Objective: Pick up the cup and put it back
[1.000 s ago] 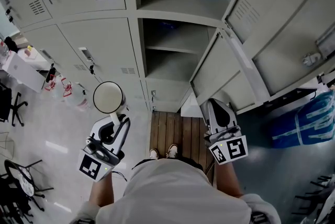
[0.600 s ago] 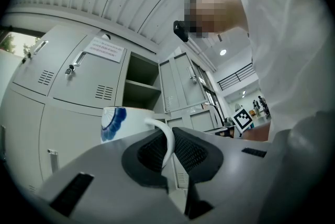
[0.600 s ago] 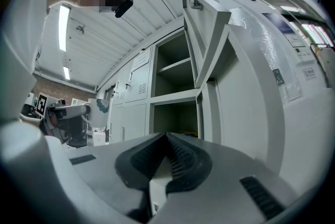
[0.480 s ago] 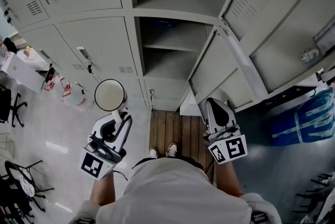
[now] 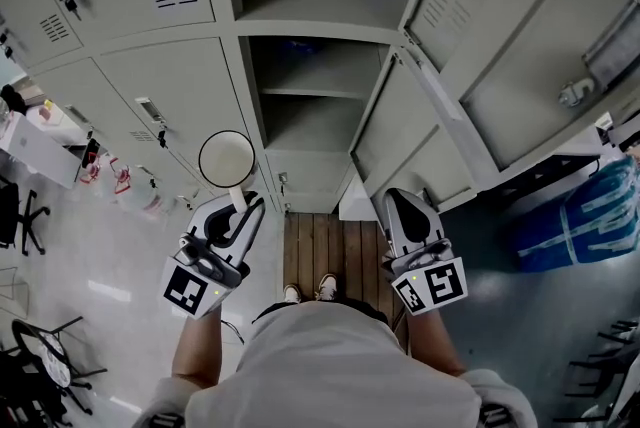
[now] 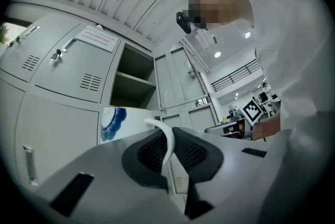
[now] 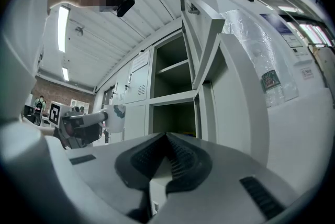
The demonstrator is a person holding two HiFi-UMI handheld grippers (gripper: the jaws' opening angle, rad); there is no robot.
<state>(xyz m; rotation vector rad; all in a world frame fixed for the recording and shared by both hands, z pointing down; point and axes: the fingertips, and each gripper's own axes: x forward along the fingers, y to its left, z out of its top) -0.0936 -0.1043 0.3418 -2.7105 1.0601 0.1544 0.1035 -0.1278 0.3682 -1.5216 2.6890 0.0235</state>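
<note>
**Cup Held by Its Handle**

The left gripper (image 5: 238,204) is clamped on the handle of the white, blue-painted cup (image 5: 227,158). The open locker (image 5: 305,101) is at two o'clock from it. The right gripper (image 5: 402,208) has its claw together, empty. The door notice (image 6: 97,38) is too small to read.

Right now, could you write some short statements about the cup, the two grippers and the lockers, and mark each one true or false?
1. The left gripper grips the cup by its handle. True.
2. The right gripper holds a second cup. False: its jaws are together, with nothing between them.
3. The cup stands on a shelf. False: it is held in the air before the lockers.
4. The cup is plain white. False: its side bears a blue pattern.
5. A locker compartment ahead stands open. True.
</note>
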